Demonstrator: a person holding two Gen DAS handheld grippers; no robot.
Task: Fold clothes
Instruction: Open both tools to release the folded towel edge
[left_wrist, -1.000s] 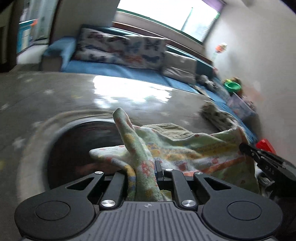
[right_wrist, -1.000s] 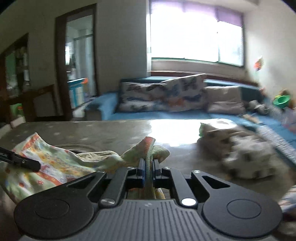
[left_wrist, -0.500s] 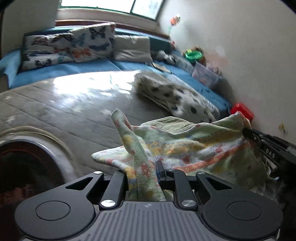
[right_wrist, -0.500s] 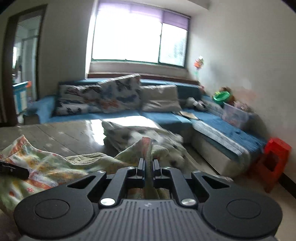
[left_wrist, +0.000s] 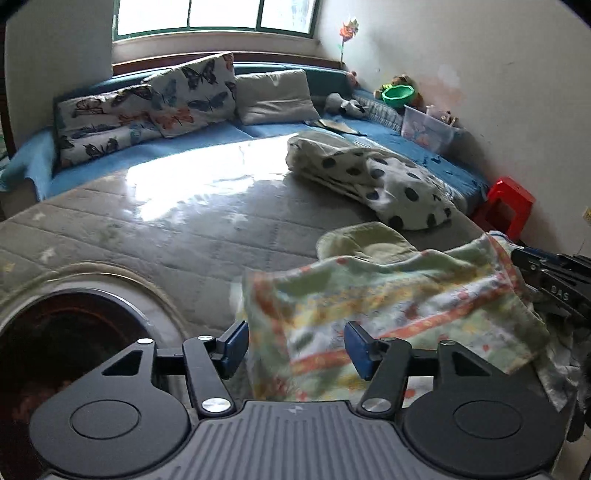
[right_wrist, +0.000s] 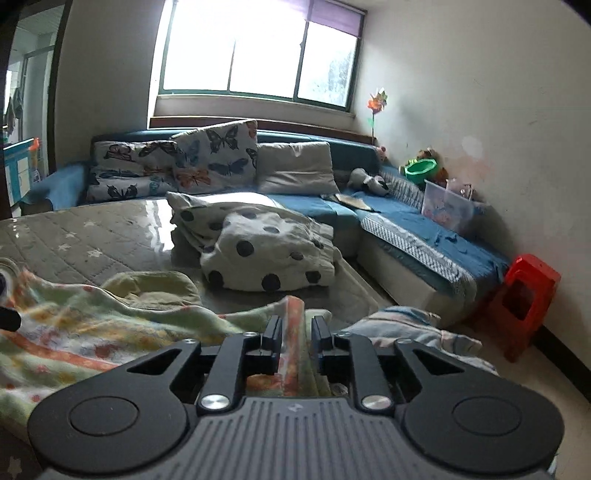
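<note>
A light green patterned cloth with orange stripes (left_wrist: 399, 306) lies blurred over the near right part of the grey mat (left_wrist: 177, 236). My left gripper (left_wrist: 295, 345) is open, its blue pads apart, with the cloth's edge hanging loose between them. In the right wrist view the same cloth (right_wrist: 96, 332) spreads to the left. My right gripper (right_wrist: 294, 334) stands slightly apart around an upright fold of the cloth, not pinching it. The right gripper's black body (left_wrist: 557, 288) shows at the right edge of the left wrist view.
A white polka-dot bundle (left_wrist: 373, 177) lies on the mat's far right, also in the right wrist view (right_wrist: 266, 251). A dark round opening (left_wrist: 62, 332) is near left. A blue sofa with butterfly pillows (right_wrist: 177, 166) runs behind. A red stool (right_wrist: 524, 291) stands right. Another garment (right_wrist: 410, 325) lies beside my right gripper.
Both grippers opened and let go of the cloth. The cloth dropped from its raised peak and is falling flat. Both views swung further right, toward the sofa corner.
</note>
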